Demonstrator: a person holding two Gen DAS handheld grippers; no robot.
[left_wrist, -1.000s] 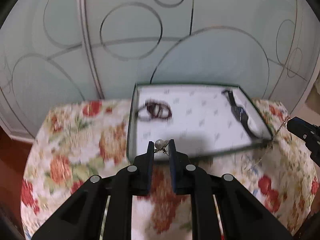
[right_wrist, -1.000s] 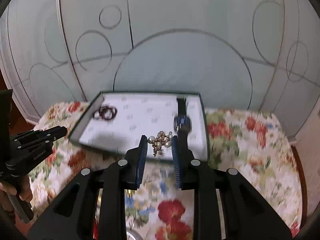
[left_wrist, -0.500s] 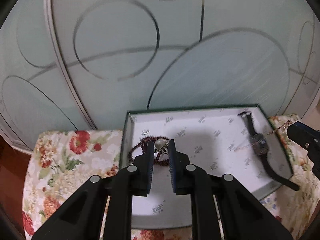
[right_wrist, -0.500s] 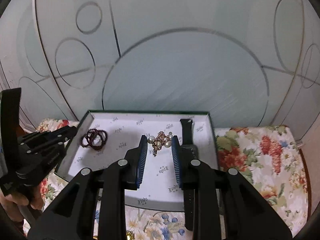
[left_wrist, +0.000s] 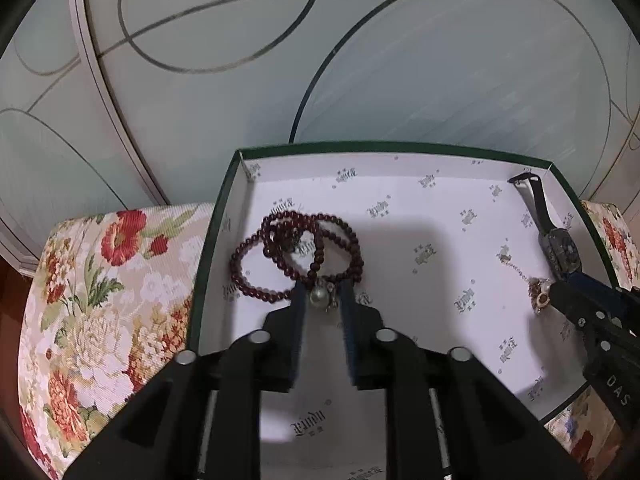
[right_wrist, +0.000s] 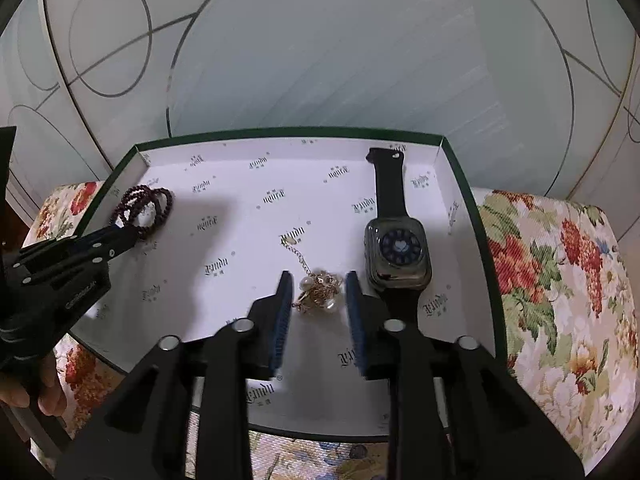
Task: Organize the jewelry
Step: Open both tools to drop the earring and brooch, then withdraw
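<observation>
The left gripper (left_wrist: 323,300) reaches down into the green-edged box (left_wrist: 216,216), its fingers set narrowly with a small pearl piece (left_wrist: 319,297) between their tips; whether they actually pinch it cannot be told. Just ahead of those tips, touching the pearl piece, lies the coil of dark red beads (left_wrist: 296,254). The right gripper (right_wrist: 316,292) is also in the box, its fingers spread wider than the gold chain with pearls (right_wrist: 318,290) that lies on the white lining between them, the chain's tail running forward and to the left. Just right of the right finger rests the black watch (right_wrist: 396,252), face up, its strap pointing away. The box sits on a floral cloth (right_wrist: 560,280).
</observation>
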